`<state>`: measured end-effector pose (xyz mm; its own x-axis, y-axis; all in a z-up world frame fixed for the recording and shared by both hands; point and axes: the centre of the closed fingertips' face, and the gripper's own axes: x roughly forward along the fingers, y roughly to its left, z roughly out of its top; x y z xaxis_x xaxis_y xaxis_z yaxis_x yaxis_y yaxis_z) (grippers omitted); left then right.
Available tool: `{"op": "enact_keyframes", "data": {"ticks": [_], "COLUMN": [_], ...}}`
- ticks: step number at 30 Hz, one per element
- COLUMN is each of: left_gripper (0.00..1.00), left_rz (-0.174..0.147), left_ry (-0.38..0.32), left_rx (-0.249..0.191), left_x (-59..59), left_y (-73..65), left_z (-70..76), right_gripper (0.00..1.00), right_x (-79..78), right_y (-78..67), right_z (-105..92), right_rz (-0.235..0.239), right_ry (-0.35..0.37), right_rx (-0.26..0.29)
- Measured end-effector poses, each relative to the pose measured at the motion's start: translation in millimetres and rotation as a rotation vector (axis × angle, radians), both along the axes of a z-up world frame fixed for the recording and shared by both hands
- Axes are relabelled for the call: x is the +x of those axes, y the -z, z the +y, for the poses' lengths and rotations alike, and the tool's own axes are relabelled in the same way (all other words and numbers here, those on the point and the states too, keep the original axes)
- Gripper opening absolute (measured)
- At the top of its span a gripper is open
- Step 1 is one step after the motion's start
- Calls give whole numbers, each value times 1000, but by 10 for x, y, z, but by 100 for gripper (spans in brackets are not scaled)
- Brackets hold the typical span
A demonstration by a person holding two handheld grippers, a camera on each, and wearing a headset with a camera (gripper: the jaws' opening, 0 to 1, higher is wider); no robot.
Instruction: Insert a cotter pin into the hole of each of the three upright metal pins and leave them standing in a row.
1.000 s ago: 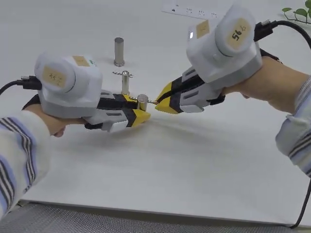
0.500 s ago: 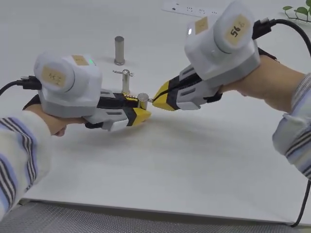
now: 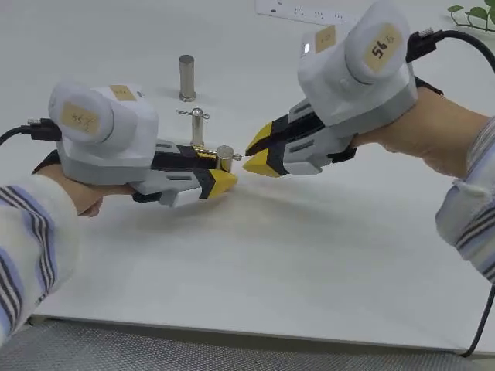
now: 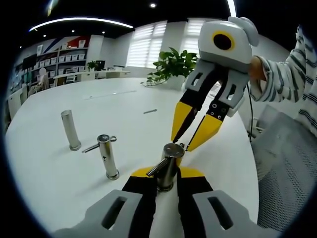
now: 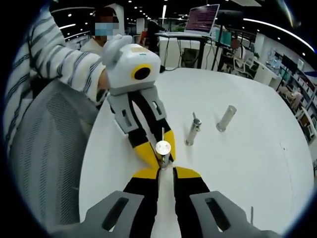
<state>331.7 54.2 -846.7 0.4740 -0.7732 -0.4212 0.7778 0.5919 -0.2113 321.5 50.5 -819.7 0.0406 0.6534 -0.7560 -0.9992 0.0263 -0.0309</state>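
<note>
White tabletop (image 3: 309,255), open-plan office (image 5: 237,44) behind, left claw (image 4: 167,174) clamping nearest metal pin (image 4: 171,153), right claw (image 3: 247,158) slightly parted

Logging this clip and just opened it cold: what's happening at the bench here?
A person works two handheld grippers on a white table. The left gripper clamps the nearest short upright steel pin, which has a thin metal cotter pin through its top. The right gripper sits at that cotter pin's end with jaws apart. The middle steel pin stands with its own cotter pin through it; the far steel pin is bare.
</note>
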Motion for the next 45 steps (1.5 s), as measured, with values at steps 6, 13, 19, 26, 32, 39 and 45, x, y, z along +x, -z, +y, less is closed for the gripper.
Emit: {"op": "enact_keyframes", "data": {"ticks": [6, 13, 19, 26, 32, 39, 45], "left_gripper": [14, 33, 45, 60, 70, 71, 81], "left_rz": [14, 19, 30, 23, 16, -4, 1], "left_ry": [18, 94, 126, 119, 90, 43, 0], "left_rx": [35, 29, -16, -24, -67, -66, -79], "left_x": [-32, -208, -355, -425, -442, -428, -457], "left_y": [40, 16, -87, -153, -252, -299, -330], "left_z": [63, 125, 217, 331, 385, 497, 619], "right_gripper": [18, 22, 26, 28, 28, 28, 27], "right_x": [15, -8, -22, -38, -56, -50, -43], "right_y": [-69, -44, -13, 14, 43, 53, 81], "right_z": [66, 91, 125, 193, 220, 245, 260], "right_rz": [0, 18, 26, 38, 48, 53, 56], "right_ry": [11, 17, 13, 5, -2, -2, -9], "right_rx": [79, 103, 114, 121, 118, 123, 115]}}
